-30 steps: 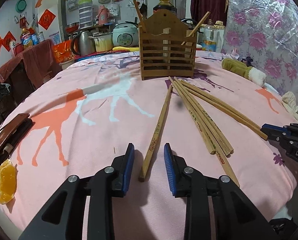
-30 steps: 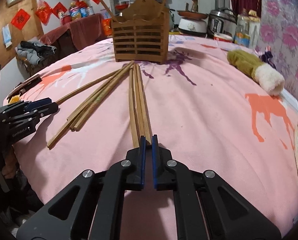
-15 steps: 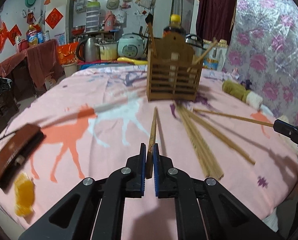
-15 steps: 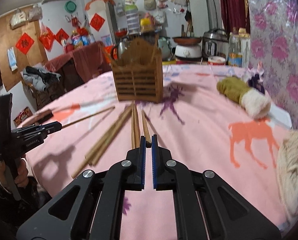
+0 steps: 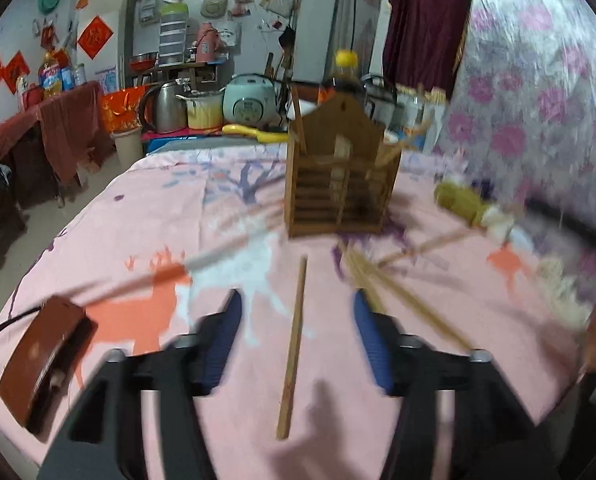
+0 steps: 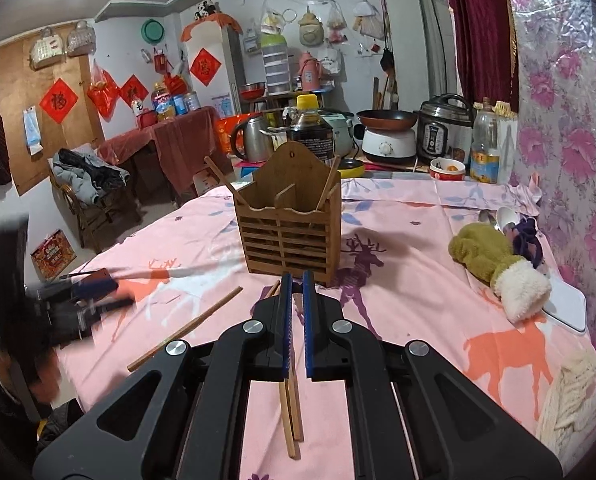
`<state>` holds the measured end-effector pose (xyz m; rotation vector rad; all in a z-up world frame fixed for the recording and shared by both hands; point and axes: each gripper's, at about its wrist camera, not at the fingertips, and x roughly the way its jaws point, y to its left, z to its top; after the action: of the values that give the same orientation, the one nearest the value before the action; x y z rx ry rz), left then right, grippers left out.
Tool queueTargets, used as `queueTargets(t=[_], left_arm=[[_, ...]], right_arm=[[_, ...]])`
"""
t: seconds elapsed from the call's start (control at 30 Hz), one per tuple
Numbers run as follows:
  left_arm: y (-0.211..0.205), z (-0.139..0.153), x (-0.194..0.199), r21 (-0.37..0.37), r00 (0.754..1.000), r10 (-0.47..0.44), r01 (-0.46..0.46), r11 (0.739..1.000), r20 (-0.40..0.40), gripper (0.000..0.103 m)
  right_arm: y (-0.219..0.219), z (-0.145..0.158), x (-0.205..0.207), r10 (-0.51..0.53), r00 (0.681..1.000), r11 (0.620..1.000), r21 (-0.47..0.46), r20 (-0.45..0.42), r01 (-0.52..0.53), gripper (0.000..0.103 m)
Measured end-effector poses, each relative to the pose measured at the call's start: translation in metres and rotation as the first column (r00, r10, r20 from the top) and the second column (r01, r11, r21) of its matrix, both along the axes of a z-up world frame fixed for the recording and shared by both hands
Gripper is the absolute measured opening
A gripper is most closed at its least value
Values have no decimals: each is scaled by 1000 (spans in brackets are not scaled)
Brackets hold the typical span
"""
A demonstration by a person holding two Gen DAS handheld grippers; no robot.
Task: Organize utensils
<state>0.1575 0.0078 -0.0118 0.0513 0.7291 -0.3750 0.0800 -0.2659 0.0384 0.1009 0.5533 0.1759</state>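
Observation:
A wooden slatted utensil holder (image 5: 339, 176) stands on the pink tablecloth, with a chopstick leaning in each side; it also shows in the right wrist view (image 6: 292, 226). My left gripper (image 5: 298, 332) is open and raised, and a single chopstick (image 5: 294, 344) lies on the cloth below its gap. A bundle of several chopsticks (image 5: 381, 292) lies to its right. My right gripper (image 6: 296, 320) is shut and raised; whether a chopstick is between its pads is unclear. Chopstick ends (image 6: 292, 420) show below it. The left gripper (image 6: 78, 300) appears blurred at the left.
A green and white mitten (image 6: 493, 260) lies at the right of the table. A brown case (image 5: 38, 360) lies at the left edge. A lone chopstick (image 6: 186, 328) lies left of centre. Kettles, cookers and bottles stand behind the table. A white board (image 6: 565, 304) sits at the right edge.
My left gripper has opened and let go of the chopstick, which now lies on the cloth. My right gripper has risen, still shut. The left view is blurred by motion.

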Motion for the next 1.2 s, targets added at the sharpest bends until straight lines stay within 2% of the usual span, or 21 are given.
queueTargets(t=[0.03,0.1,0.2,0.23,0.27,0.3,0.4,0.6,0.67,0.73,0.77,0.9,1.07,1.17,1.2], left_arm=[[-5,-16,-5,52,999,-22,23,998,-25,59],[-7,-38,-10,93,996,-47,54,994,-71,58],[-12,-70,-15,146,986,-83,104,984,-148,38],[-11,-71,-20,141,991,-87,102,985,-106,34],[-11,-72,-21,136,989,-105,120,984,-108,29],[-11,-70,-19,109,984,-131,144,984,-123,8],[-8,-66,-10,80,984,-126,137,987,-127,6],[-1,-27,14,27,992,-104,106,994,-73,6],[-1,-10,21,19,994,-100,101,995,-47,6],[0,5,26,0,994,-104,104,995,-25,6],[0,12,29,-9,994,-107,107,994,-15,6],[-5,34,36,-30,992,-122,122,992,19,6],[-15,52,42,-58,987,-157,159,986,30,6],[-21,59,42,-61,984,-173,175,983,36,6],[-21,61,42,-61,984,-176,179,982,39,6]], right_arm=[[0,1,1,1,1000,1000,4,1,-1,6],[-1,2,5,3,1000,1000,12,1,-3,6],[-4,3,12,4,1000,1000,22,-4,-4,6],[-5,3,14,4,1000,1000,25,-8,-4,6],[-6,1,17,2,1000,1000,30,-14,-2,6],[-7,0,19,1,1000,999,34,-21,0,6],[-9,-8,29,-3,999,999,43,-52,5,7],[-11,-21,38,-15,996,999,41,-84,19,5],[-13,-21,36,4,996,999,37,-92,-1,14],[-14,-27,34,26,992,999,34,-123,-22,37],[-14,-34,31,21,990,1000,14,-142,-19,39],[-16,-75,12,-6,962,997,-73,-273,-14,39],[-22,-110,-23,-36,928,993,-120,-370,-9,38],[-25,-122,-35,-45,920,993,-121,-389,-3,34],[-25,-123,-38,-45,924,993,-118,-380,-1,26]])
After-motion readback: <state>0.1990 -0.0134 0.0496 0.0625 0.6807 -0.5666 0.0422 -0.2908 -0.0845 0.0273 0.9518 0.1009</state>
